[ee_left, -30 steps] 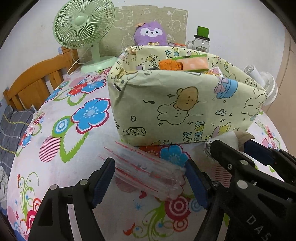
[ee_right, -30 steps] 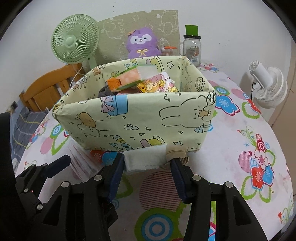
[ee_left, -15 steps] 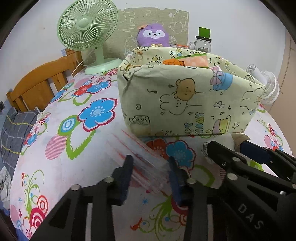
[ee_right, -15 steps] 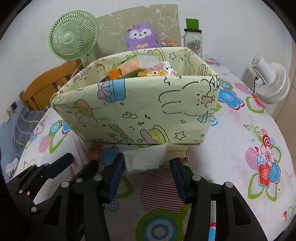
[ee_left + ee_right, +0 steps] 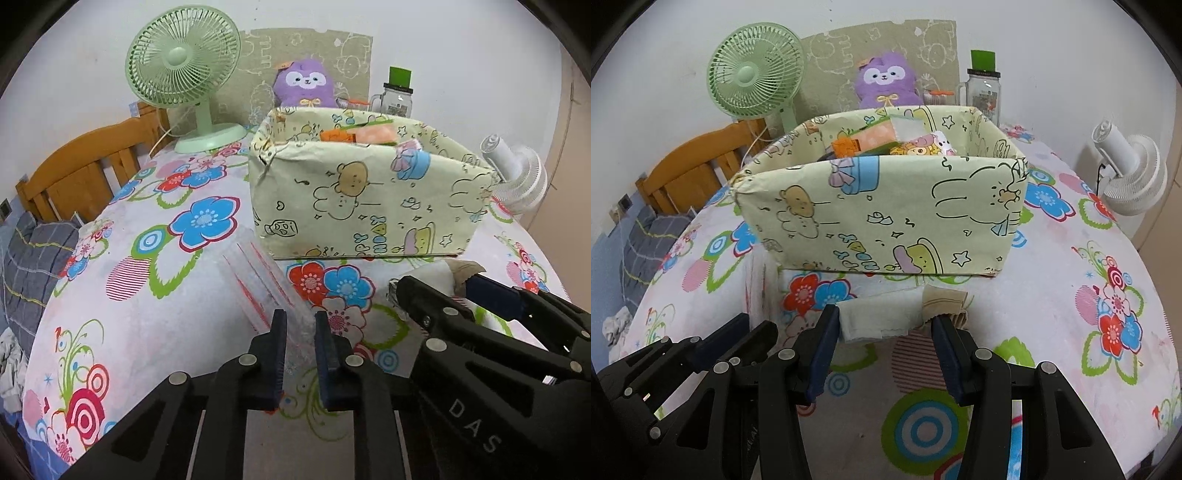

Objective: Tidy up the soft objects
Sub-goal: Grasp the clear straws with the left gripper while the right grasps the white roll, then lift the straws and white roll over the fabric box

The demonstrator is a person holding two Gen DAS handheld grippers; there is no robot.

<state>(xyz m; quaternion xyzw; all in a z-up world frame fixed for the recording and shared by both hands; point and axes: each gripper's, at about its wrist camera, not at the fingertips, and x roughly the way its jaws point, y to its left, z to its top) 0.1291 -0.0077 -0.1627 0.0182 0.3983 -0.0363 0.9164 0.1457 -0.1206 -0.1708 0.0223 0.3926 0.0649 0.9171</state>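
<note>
A clear plastic bag with red stripes (image 5: 258, 280) lies on the flowered tablecloth in front of the cartoon-print fabric box (image 5: 369, 199). My left gripper (image 5: 300, 317) has its jaws closing on the bag's near end, which is pinched between the blue pads. In the right wrist view, my right gripper (image 5: 886, 315) is shut on a folded white cloth (image 5: 875, 317) with a beige piece (image 5: 942, 299) at its right end, just before the box (image 5: 886, 206). The box holds several colourful soft packets. The right gripper (image 5: 437, 284) shows beside the left one.
Behind the box stand a green fan (image 5: 184, 70), a purple plush (image 5: 306, 83) and a jar with a green lid (image 5: 397, 99). A white fan (image 5: 1130, 173) sits at the table's right edge. A wooden chair back (image 5: 85, 173) and grey checked fabric (image 5: 33, 266) lie left.
The left jaws have gone from wide apart to pinched on the clear bag's end. Both grippers have drawn back a little from the box; the right keeps its hold on the cloth.
</note>
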